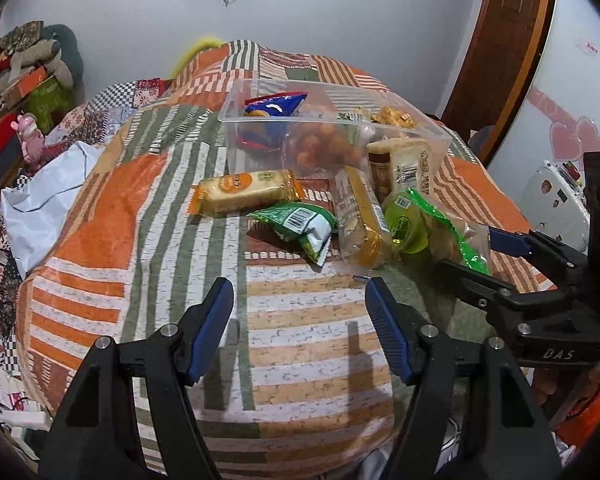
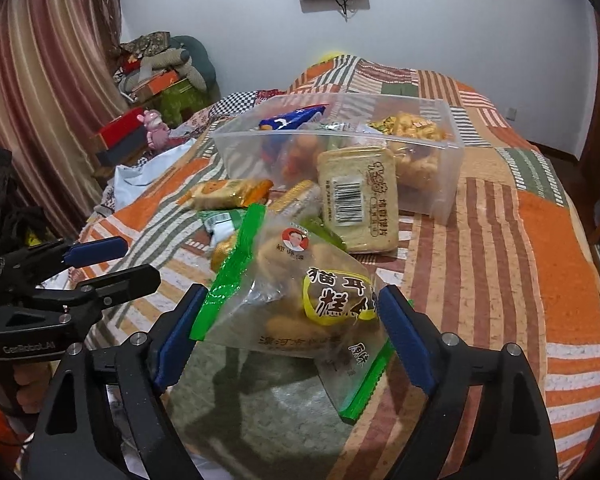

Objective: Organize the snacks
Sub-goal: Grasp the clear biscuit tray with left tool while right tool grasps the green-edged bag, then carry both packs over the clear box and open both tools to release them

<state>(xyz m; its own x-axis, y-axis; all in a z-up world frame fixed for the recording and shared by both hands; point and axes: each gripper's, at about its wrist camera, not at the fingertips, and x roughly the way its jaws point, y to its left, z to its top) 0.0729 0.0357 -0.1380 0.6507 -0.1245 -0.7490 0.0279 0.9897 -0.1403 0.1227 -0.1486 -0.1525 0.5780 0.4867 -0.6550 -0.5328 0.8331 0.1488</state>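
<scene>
A clear bag of cakes with green edges (image 2: 284,264) lies on the patchwork bedspread (image 2: 500,240) between the fingers of my right gripper (image 2: 292,294). The jaws stand wide beside the bag and do not squeeze it. The left wrist view shows that same bag (image 1: 456,232) and right gripper (image 1: 465,251) at the right. My left gripper (image 1: 299,286) is open and empty above the bedspread, short of a green packet (image 1: 304,228). A clear plastic box (image 1: 236,120) behind holds a blue packet (image 1: 276,106) and other snacks.
Loose on the bed lie an orange-wrapped biscuit pack (image 1: 244,192), a yellow-wrapped cake (image 1: 360,220), a green jelly cup (image 1: 404,224) and a toast pack (image 2: 356,200) leaning on the box. A white cloth (image 1: 40,208) and piled clutter (image 1: 24,72) sit at the left.
</scene>
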